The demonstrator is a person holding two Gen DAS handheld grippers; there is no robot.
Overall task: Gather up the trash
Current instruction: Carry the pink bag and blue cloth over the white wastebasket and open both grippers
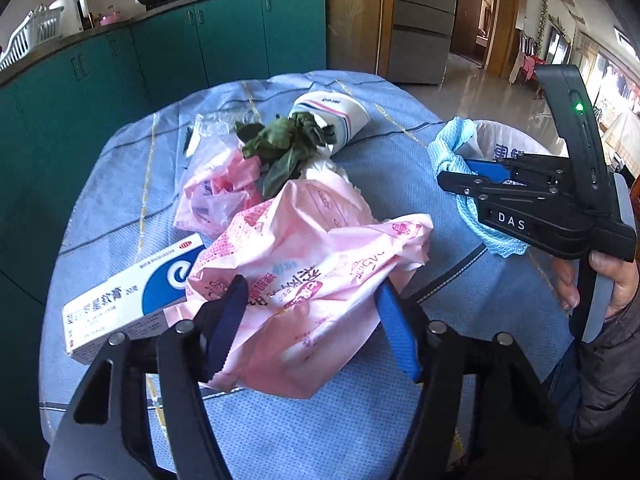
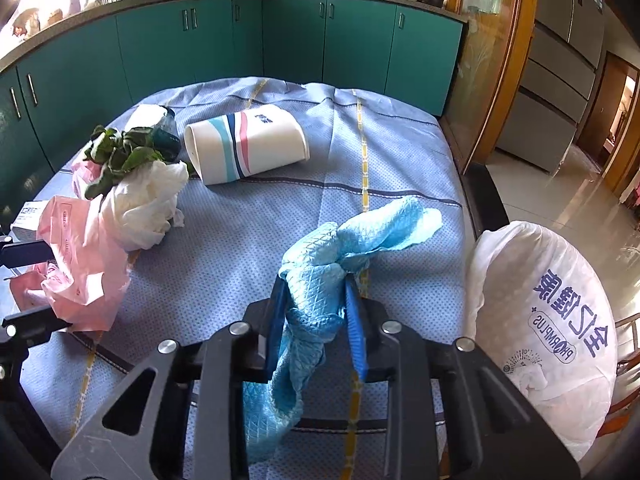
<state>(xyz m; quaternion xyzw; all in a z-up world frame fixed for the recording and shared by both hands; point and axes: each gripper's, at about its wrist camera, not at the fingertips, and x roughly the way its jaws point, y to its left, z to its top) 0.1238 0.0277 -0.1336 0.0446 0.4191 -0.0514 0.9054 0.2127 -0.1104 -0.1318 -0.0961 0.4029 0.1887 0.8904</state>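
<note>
Left wrist view: my left claw (image 1: 312, 316) is spread wide, its two blue fingers (image 1: 394, 332) straddling a crumpled pink plastic bag (image 1: 316, 256) on the tabletop (image 1: 400, 152); the fingers touch the bag's sides, but I cannot tell whether they truly pinch it. Just left of this claw lies a white and blue medicine box (image 1: 132, 300). Ahead of it sit wilted green leaves (image 1: 280, 144), a smaller pink bag (image 1: 216, 192) and a tipped paper cup (image 1: 340, 114).

My right claw (image 2: 316, 312) is clenched on a light blue cloth (image 2: 320, 292), which bunches between the fingers and trails forward onto the tabletop. Seen from the left wrist, my right hand (image 1: 600, 280) grips the handle, holding that claw level, pointing left across the tabletop. Right of it stands a white plastic bag (image 2: 552, 308) with blue print, at the tabletop's edge.
</note>
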